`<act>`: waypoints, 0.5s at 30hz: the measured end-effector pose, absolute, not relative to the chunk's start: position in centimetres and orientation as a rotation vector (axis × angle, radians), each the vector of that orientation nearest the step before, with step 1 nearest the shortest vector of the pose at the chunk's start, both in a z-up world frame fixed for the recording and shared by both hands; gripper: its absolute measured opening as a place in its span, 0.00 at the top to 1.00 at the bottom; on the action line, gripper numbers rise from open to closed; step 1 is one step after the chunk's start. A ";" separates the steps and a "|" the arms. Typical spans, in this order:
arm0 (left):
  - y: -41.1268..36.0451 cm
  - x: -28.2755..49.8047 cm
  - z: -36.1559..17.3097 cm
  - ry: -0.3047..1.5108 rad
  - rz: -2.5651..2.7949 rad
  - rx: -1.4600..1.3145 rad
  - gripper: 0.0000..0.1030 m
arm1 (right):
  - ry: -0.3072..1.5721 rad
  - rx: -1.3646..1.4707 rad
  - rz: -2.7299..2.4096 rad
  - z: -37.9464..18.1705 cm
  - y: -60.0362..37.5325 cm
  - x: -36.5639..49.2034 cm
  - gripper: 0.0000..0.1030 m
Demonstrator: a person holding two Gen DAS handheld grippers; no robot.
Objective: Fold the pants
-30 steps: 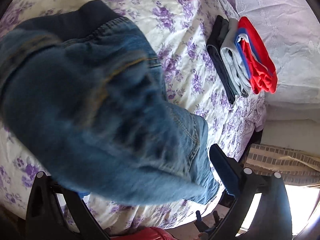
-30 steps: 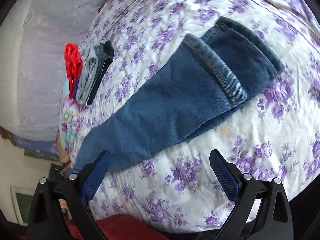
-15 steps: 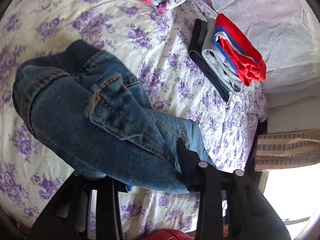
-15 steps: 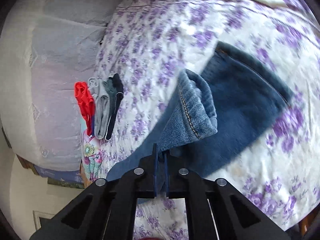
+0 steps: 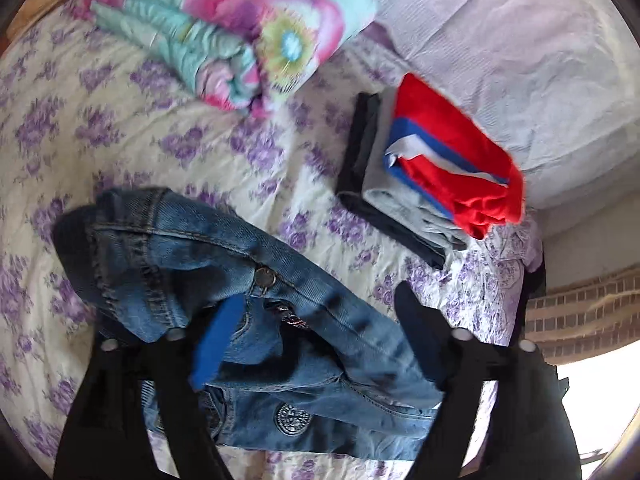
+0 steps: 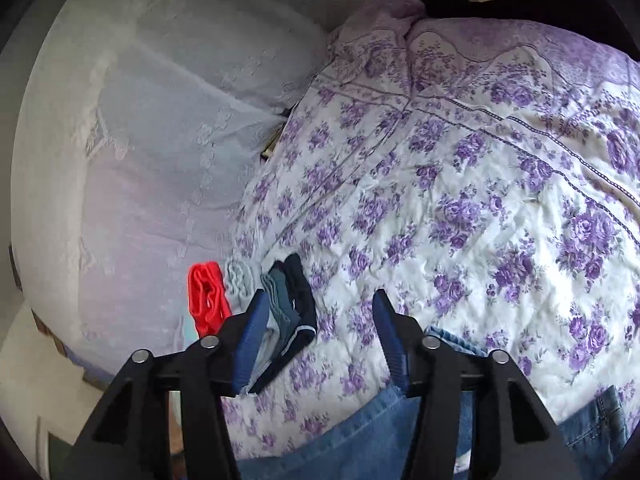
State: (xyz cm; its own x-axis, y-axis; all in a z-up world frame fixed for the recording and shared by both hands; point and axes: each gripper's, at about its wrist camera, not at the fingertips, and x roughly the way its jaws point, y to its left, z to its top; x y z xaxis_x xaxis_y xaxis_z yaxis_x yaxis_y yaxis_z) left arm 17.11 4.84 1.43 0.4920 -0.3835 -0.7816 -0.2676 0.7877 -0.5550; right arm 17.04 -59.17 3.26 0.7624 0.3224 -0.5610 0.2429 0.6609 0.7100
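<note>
Blue jeans (image 6: 360, 440), mostly cut off

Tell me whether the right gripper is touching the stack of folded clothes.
Apart. In the right wrist view the right gripper, jaws opening and empty, hangs above the bedspread; the stack of folded clothes lies flat beyond its fingertips.

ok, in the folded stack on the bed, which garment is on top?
The red garment with blue and white stripes; the grey one and the dark one lie beneath it.

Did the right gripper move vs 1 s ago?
Yes. The right gripper, jaws opening and empty, swung from over the jeans toward the folded clothes stack, nearer the white pillow.
</note>
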 end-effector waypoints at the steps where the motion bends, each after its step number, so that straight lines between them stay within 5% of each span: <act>1: 5.2 16.9 1.7 1.069 -0.052 -0.662 0.21 | 0.778 0.829 0.060 2.3 -58.0 16.4 0.44; 6: 6.9 15.6 0.4 1.094 -0.056 -0.746 0.21 | 0.977 0.862 0.118 -3.5 -53.8 13.0 0.44; 10: 6.8 13.6 0.6 1.094 -0.097 -0.689 0.21 | 0.941 0.921 -0.036 -4.9 -55.5 10.3 0.43; 15: 7.4 10.8 0.5 1.112 -0.029 -0.650 0.13 | 0.971 1.024 -0.186 -7.1 -59.3 9.1 0.32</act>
